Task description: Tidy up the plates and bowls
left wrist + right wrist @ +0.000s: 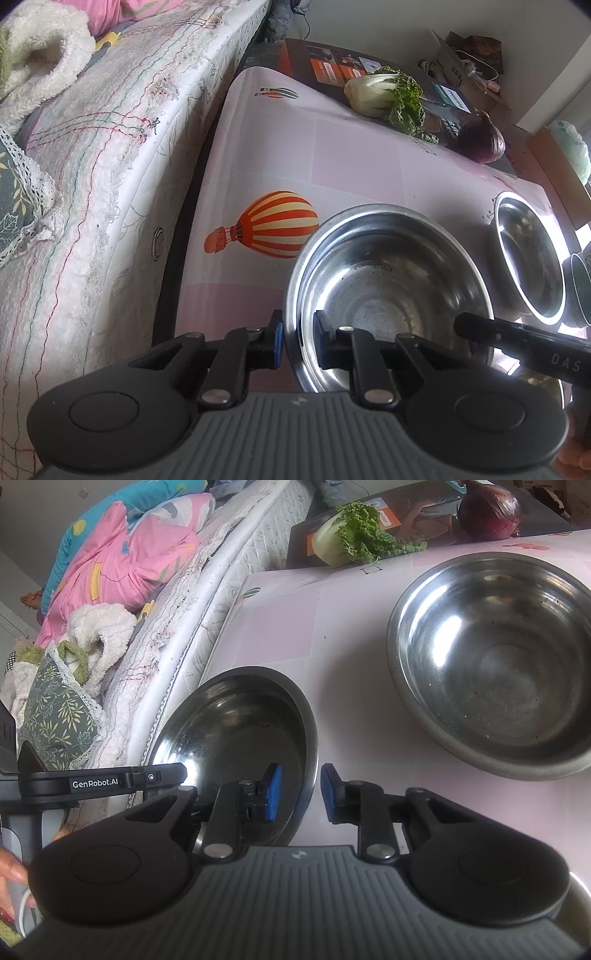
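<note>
A steel bowl stands near me on the pink balloon-print table. My left gripper straddles its near-left rim, one pad outside and one inside, with a small gap showing. My right gripper straddles the opposite rim of the same bowl, again with slight gaps beside the pads. A finger of the right gripper reaches over the bowl in the left wrist view. In the right wrist view, the left gripper's side shows at the left. A second steel bowl sits farther back and is untouched.
A mattress with bedding runs along the table's left edge. At the far end lie a bok choy, a red onion and a dark printed box. A small dark-rimmed vessel stands beside the second bowl.
</note>
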`<state>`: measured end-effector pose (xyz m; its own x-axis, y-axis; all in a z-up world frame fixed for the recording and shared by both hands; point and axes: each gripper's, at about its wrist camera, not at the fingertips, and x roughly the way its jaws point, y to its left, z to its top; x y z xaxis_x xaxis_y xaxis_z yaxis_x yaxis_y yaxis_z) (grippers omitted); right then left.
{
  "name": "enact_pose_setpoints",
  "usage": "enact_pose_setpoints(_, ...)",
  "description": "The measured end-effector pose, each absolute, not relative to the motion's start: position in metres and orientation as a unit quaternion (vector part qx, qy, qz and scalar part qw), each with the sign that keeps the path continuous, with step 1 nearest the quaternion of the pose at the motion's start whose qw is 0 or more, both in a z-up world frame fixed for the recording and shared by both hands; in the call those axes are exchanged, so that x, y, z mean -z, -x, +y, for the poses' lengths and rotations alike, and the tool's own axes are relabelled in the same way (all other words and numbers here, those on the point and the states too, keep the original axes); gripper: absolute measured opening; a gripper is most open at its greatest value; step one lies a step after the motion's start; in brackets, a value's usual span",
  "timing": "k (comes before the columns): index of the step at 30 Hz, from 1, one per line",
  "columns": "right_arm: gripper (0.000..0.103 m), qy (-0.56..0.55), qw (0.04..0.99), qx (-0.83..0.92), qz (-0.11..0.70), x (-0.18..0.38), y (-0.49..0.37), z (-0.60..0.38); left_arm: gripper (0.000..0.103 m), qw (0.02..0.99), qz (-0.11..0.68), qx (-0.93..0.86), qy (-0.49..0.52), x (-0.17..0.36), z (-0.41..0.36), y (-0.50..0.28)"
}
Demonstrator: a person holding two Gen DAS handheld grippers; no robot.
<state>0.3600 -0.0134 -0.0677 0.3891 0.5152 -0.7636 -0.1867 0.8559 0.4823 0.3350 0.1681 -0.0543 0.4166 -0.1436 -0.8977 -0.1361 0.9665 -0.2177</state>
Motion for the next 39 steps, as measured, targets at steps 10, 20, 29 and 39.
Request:
enact_pose_setpoints(10, 0.018, -0.139, 0.827, -0.22, 0.498, 0.06, -0.352, -0.01, 0.016, 0.836, 0.535, 0.002, 0.124, 0.048, 0.167, -0.329)
enact_pose_setpoints(20, 0.018, -0.127, 0.84, -0.229, 0.475, 0.037, -0.336, -0.016, 0.016, 0.85, 0.517, 0.0, 0.103, 0.023, 0.157, -0.314)
enact_pose_setpoints(29, 0.018, -0.136, 0.856, -0.232, 0.442, 0.006, -0.322, -0.044, 0.016, 0.864, 0.497, 0.012, 0.08, -0.012, 0.129, -0.305)
enact_pose_setpoints(39, 0.018, -0.151, 0.882, -0.19, 0.404, -0.03, -0.329, -0.127, 0.017, 0.876, 0.477, 0.063, 0.035, -0.046, 0.049, -0.339)
